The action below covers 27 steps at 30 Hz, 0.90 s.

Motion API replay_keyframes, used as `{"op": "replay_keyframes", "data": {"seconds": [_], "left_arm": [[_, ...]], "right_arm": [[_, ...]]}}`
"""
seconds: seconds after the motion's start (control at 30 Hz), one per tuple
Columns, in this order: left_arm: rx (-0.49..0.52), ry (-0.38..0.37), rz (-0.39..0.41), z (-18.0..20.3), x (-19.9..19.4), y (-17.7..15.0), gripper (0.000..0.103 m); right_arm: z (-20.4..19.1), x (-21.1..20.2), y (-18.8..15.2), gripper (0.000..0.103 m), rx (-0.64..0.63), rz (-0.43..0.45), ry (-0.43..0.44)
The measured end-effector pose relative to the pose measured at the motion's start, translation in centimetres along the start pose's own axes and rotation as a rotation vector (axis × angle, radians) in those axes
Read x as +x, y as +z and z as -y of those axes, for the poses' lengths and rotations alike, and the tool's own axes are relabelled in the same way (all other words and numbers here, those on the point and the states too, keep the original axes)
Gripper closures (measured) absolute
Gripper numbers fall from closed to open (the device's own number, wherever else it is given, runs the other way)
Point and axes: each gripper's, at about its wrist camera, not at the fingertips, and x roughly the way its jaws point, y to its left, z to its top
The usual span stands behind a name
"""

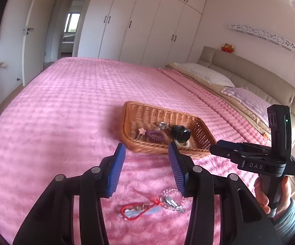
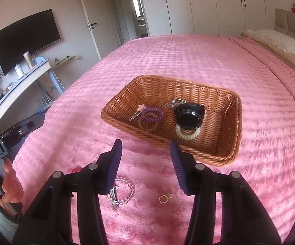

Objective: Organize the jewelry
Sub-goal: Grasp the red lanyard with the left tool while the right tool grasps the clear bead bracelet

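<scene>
A wicker basket [image 1: 200,129] [image 2: 227,104] lies on the pink bedspread. It holds a black watch [image 2: 190,115], a purple coil tie [image 2: 151,114], a white coil tie [image 2: 187,135], a pink-star key [image 2: 137,112] and a silver piece [image 2: 174,102]. My left gripper [image 1: 146,168] is open and empty above a red cord [image 1: 135,211], a clear bead bracelet [image 1: 173,200] and a silver clip [image 1: 170,201]. My right gripper [image 2: 146,164] is open and empty above the bead bracelet [image 2: 127,192], a key [image 2: 113,198] and a small gold ring [image 2: 164,198].
The pink bedspread [image 1: 76,106] [image 2: 188,57] spreads wide around the basket. Pillows [image 1: 206,73] and a headboard lie at the right. A desk [image 2: 20,79] with a TV stands past the bed's left edge. The right gripper's body [image 1: 255,157] shows beside the basket.
</scene>
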Motion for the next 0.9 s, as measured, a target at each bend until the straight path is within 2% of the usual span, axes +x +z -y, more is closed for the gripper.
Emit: {"op": "replay_keyframes", "data": {"seconds": [0.2, 0.37, 0.53, 0.63, 0.73, 0.83, 0.9], "left_arm": [[-0.045, 0.032, -0.066, -1.8, 0.0, -3.7, 0.061], [-0.071, 0.08, -0.152, -2.8, 1.1, -6.5, 0.062], [-0.107, 0.092, -0.223, -3.6, 3.0, -8.3, 0.065], [-0.102, 0.093, -0.252, -3.5, 3.9, -8.7, 0.067], [-0.093, 0.108, -0.278, -3.4, 4.8, -8.8, 0.071], [-0.085, 0.128, -0.309, -3.4, 5.6, -9.0, 0.083], [-0.076, 0.131, -0.308, -3.2, 5.6, -9.0, 0.084]], "right_arm": [[-1.4, 1.2, -3.1, 0.058, 0.0, -0.041, 0.012], [-1.4, 3.1, -5.1, 0.058, 0.028, -0.085, 0.009], [-1.4, 5.4, -6.8, 0.07, 0.035, -0.139, -0.006], [-1.7, 6.5, -7.3, 0.071, 0.023, -0.157, -0.028], [-2.0, 6.7, -7.1, 0.073, 0.008, -0.154, -0.042], [-2.3, 7.2, -7.0, 0.073, -0.007, -0.161, -0.065], [-2.6, 7.7, -7.1, 0.073, -0.02, -0.177, -0.084]]}}
